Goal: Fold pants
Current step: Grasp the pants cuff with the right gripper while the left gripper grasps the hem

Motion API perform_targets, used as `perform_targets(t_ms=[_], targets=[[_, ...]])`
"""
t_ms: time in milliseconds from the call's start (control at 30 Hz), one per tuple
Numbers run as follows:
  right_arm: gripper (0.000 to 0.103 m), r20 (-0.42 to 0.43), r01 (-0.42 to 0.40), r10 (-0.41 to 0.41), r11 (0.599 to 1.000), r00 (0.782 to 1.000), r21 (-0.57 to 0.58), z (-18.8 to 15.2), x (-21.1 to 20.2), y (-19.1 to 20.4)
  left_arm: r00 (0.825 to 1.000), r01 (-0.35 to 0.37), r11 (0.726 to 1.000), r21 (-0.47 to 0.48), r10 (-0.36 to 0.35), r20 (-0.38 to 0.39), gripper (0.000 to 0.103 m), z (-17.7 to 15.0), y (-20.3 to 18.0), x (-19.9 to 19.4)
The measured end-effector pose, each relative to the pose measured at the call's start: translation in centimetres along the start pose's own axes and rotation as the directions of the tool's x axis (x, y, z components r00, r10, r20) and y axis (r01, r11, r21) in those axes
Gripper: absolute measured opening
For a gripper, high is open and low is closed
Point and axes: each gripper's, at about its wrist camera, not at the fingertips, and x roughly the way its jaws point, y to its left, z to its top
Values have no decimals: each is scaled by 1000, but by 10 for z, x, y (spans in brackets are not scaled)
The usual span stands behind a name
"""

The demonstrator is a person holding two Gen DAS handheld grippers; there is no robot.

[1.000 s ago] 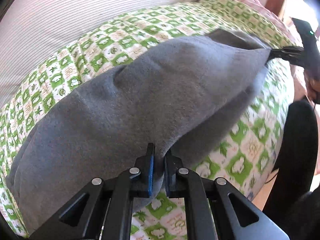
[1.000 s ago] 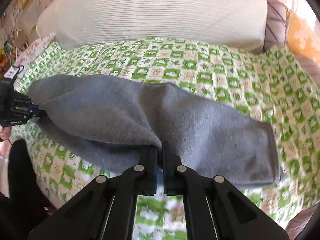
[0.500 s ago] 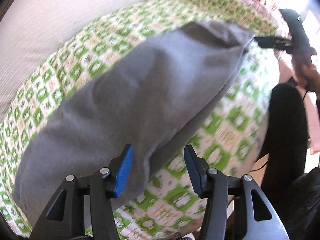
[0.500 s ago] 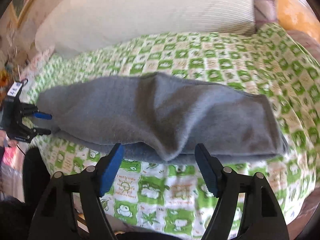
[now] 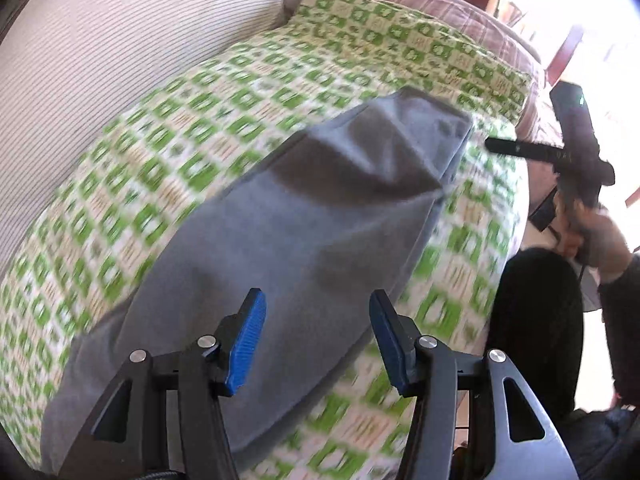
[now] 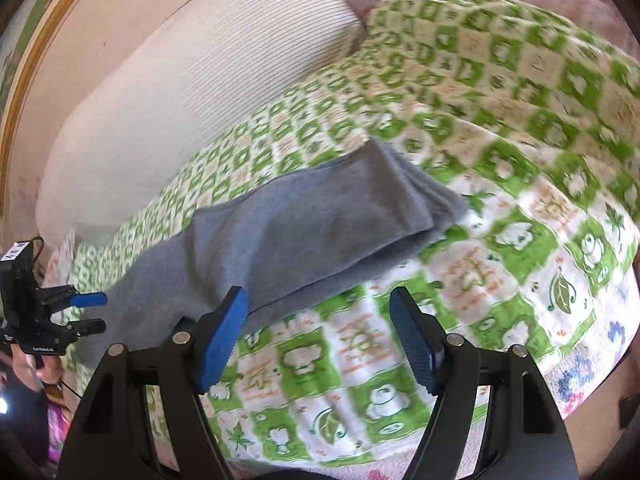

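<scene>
Green-and-white checked bedding (image 5: 224,92) covers the bed, with a striped white pillow (image 6: 208,80) along its far side. Only the right wrist view shows the frog and leaf prints on the near bedding and a gilt frame (image 6: 36,76) behind the pillow; only the left wrist view shows a brown plaid cushion (image 5: 452,8) past the bedding and a hand (image 5: 592,236) holding the right gripper (image 5: 500,146). The pants (image 5: 288,236) lie on the bedding as a long grey folded strip, soft and fleecy, layered edges showing at one end (image 6: 432,204). The left gripper (image 5: 316,338) hangs steeply above the strip's near part, its jaws opening and the blue pads clear of the cloth. The right gripper's own view shows its jaws (image 6: 316,340) wide apart over bare bedding, just beside the strip's edge, holding nothing.
</scene>
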Motion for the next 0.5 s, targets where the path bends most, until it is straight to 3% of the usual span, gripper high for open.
perform_targets(t_ms=[133,267,500], targets=[[74,32,-25,23,997,999,67,4,-2,-20,999,31,999,26,-30,-16,57,42,-12,18],[59,88,-50,37,986,995,157,10,-1,-40,998,40,997,64,-37,-43,58,85,-22,43],[53,118,-91,64,966,991,240,15,6,-61,997,39,991,127,-30,-74,58,142,-46,87]])
